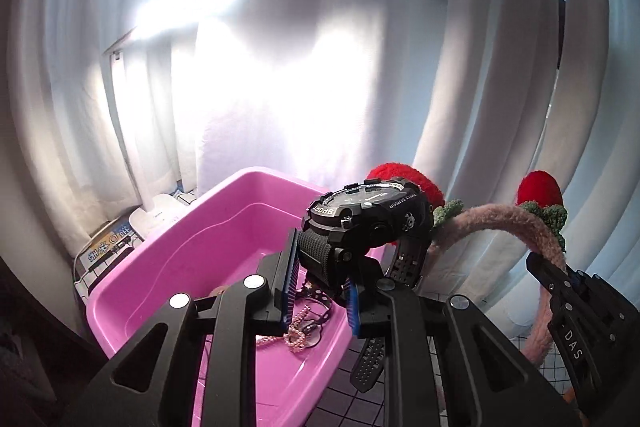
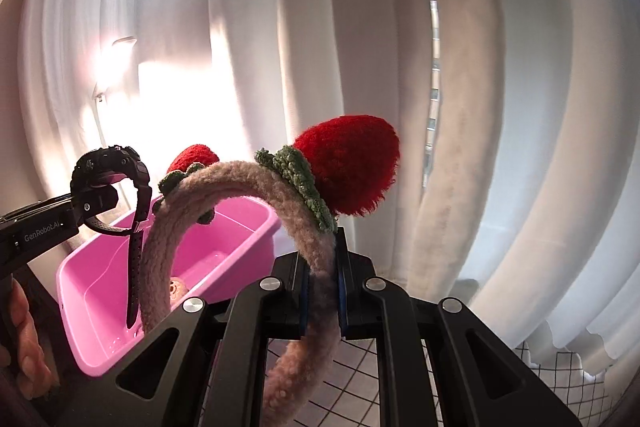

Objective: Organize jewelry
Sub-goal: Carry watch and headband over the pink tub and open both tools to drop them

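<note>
My left gripper [image 1: 320,291] is shut on the strap of a black sport watch [image 1: 368,219] and holds it in the air above the right end of a pink plastic bin [image 1: 160,267]. The watch also shows in the right wrist view [image 2: 108,167], with its strap hanging down. My right gripper [image 2: 322,291] is shut on a fuzzy pink headband [image 2: 224,183] with two red strawberry ears [image 2: 352,163], held upright to the right of the bin [image 2: 92,291]. The headband shows in the left wrist view [image 1: 516,219]. A pearl chain and dark necklace [image 1: 304,327] lie in the bin.
White curtains [image 2: 500,147] hang close behind everything. A lit white desk lamp [image 1: 156,211] and a box [image 1: 104,251] stand behind the bin at the left. The table has a white grid-pattern cloth [image 2: 400,379]. A person's hand [image 2: 24,339] holds the left gripper.
</note>
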`<state>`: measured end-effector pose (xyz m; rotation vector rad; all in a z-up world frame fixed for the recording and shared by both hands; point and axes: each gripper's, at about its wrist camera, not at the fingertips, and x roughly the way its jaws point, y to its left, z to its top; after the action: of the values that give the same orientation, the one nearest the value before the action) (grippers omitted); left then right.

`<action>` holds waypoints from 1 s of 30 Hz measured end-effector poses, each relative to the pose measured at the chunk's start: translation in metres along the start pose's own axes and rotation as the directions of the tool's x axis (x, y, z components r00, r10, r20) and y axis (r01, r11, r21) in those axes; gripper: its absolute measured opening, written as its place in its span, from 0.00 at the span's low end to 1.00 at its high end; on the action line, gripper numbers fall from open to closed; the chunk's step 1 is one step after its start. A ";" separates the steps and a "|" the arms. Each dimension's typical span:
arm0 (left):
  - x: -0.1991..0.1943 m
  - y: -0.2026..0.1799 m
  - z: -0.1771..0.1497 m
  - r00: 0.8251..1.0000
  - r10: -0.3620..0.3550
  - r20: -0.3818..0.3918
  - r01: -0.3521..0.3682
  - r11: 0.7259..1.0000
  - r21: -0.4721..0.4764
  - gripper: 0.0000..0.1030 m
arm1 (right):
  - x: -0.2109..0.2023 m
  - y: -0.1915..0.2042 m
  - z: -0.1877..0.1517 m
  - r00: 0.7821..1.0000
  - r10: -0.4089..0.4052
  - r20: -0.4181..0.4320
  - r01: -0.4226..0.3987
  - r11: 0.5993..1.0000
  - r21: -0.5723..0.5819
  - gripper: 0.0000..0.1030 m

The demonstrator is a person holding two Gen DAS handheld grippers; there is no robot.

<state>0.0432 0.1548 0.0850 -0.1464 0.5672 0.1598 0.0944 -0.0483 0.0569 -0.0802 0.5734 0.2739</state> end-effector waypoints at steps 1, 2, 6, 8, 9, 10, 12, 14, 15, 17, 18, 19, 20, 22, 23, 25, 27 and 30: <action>0.002 0.011 0.002 1.000 0.029 -0.006 -0.029 1.000 -0.010 0.19 | 0.008 0.011 0.005 1.000 0.019 -0.005 -0.019 1.000 -0.011 0.10; 0.004 0.024 0.002 0.998 0.058 -0.014 -0.059 0.998 -0.020 0.19 | 0.017 0.022 0.009 0.999 0.033 -0.013 -0.033 0.999 -0.024 0.10; 0.023 0.069 -0.002 0.987 0.145 -0.074 -0.150 0.987 -0.060 0.19 | 0.052 0.068 0.019 0.996 0.071 -0.055 -0.076 0.993 -0.090 0.10; 0.033 0.086 -0.007 0.980 0.168 -0.108 -0.177 0.981 -0.074 0.19 | 0.070 0.089 0.020 0.993 0.084 -0.088 -0.094 0.989 -0.116 0.10; 0.039 0.093 -0.010 0.976 0.178 -0.126 -0.189 0.979 -0.079 0.19 | 0.079 0.097 0.019 0.991 0.088 -0.105 -0.101 0.987 -0.128 0.11; 0.048 0.099 -0.012 0.973 0.184 -0.141 -0.198 0.977 -0.086 0.19 | 0.088 0.105 0.018 0.988 0.092 -0.122 -0.109 0.985 -0.135 0.11; 0.059 0.108 -0.018 0.966 0.196 -0.170 -0.213 0.972 -0.094 0.19 | 0.105 0.119 0.017 0.983 0.096 -0.159 -0.120 0.982 -0.149 0.11; 0.070 0.116 -0.023 0.958 0.208 -0.198 -0.230 0.968 -0.100 0.19 | 0.123 0.130 0.017 0.976 0.094 -0.194 -0.126 0.979 -0.160 0.11; 0.075 0.120 -0.026 0.953 0.214 -0.212 -0.240 0.966 -0.101 0.19 | 0.130 0.135 0.015 0.973 0.090 -0.212 -0.127 0.978 -0.166 0.11; 0.084 0.127 -0.031 0.944 0.227 -0.241 -0.258 0.961 -0.103 0.19 | 0.143 0.141 0.013 0.968 0.081 -0.239 -0.126 0.976 -0.178 0.11; 0.088 0.131 -0.033 0.939 0.231 -0.255 -0.265 0.958 -0.107 0.19 | 0.150 0.145 0.013 0.965 0.076 -0.252 -0.125 0.975 -0.184 0.11; 0.092 0.135 -0.035 0.934 0.235 -0.267 -0.272 0.956 -0.111 0.19 | 0.157 0.148 0.012 0.961 0.070 -0.266 -0.124 0.974 -0.191 0.11; 0.096 0.138 -0.036 0.931 0.237 -0.278 -0.277 0.954 -0.114 0.19 | 0.163 0.151 0.011 0.958 0.063 -0.279 -0.122 0.972 -0.200 0.11; 0.102 0.142 -0.039 0.924 0.239 -0.298 -0.284 0.952 -0.118 0.19 | 0.173 0.158 0.010 0.954 0.052 -0.296 -0.121 0.968 -0.218 0.12; 0.102 0.141 -0.040 0.921 0.237 -0.308 -0.285 0.951 -0.118 0.19 | 0.176 0.161 0.008 0.952 0.045 -0.302 -0.118 0.966 -0.229 0.12; 0.107 0.143 -0.042 0.915 0.235 -0.328 -0.287 0.951 -0.118 0.20 | 0.185 0.164 0.007 0.946 0.033 -0.324 -0.117 0.962 -0.245 0.13; 0.111 0.145 -0.044 0.908 0.225 -0.354 -0.284 0.951 -0.124 0.20 | 0.192 0.165 0.004 0.938 0.021 -0.346 -0.113 0.962 -0.249 0.15; 0.113 0.150 -0.045 0.907 0.205 -0.368 -0.274 0.951 -0.145 0.23 | 0.204 0.172 0.003 0.924 -0.012 -0.381 -0.099 0.958 -0.268 0.41</action>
<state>0.0856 0.3054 -0.0278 -0.2985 0.9266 0.4378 0.2124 0.1646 -0.0521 -0.4061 0.9208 0.3877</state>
